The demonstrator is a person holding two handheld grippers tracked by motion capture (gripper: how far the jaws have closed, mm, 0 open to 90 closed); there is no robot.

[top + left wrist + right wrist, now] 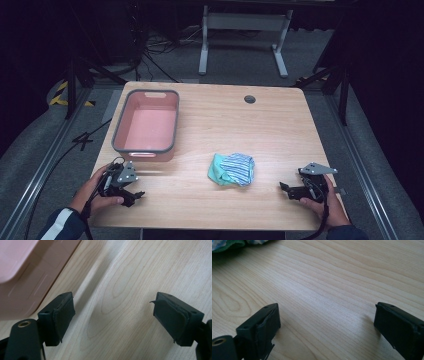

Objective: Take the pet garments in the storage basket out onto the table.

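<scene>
Cloth (231, 169): bunched, lower centre of frame, between grippers, untouched. Bin (146, 125): upper left, nothing inside. Left gripper (134, 194): jaws spread, nothing between. Right gripper (286, 189): same. Risk: one-layer pinch, cloth unfurls, snags on bin rim.

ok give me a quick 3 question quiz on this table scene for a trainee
1. True or false: the crumpled cloth lies inside the pink bin.
2. Which is closer to the bin: A) left gripper B) right gripper?
3. Fill in: both grippers' jaws stand ____ with nothing between them.

Key: 1. False, the cloth lies on the table, apart from the bin. 2. A. 3. open
</scene>
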